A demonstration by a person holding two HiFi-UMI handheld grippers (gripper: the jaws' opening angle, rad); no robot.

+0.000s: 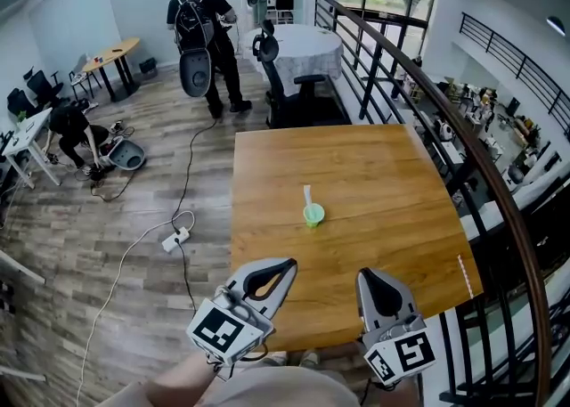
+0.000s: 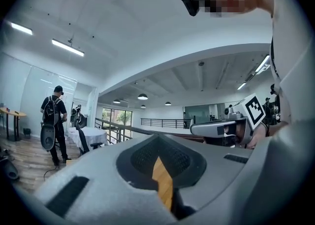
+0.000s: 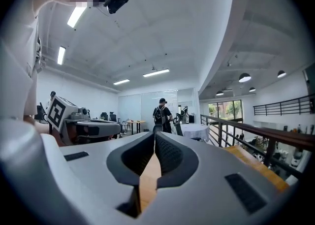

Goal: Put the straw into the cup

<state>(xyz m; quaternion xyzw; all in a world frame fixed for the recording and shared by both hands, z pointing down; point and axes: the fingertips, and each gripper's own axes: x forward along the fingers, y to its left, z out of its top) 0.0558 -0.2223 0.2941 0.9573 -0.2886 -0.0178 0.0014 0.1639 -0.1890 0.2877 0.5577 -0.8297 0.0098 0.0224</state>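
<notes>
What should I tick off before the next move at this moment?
1. Straw in cup: ok, it seems to stick up out of it.
2. Cup upright on table: ok.
3. Left gripper empty, jaws together: ok.
4. Right gripper empty, jaws together: ok.
5. Both grippers apart from the cup, at the table's near edge: ok.
6. How deep the straw sits: cannot tell.

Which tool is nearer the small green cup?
Left, slightly. The left tool is at the wooden table's near edge, just left of the small green cup; the right tool is at that edge too, farther off to its right.
</notes>
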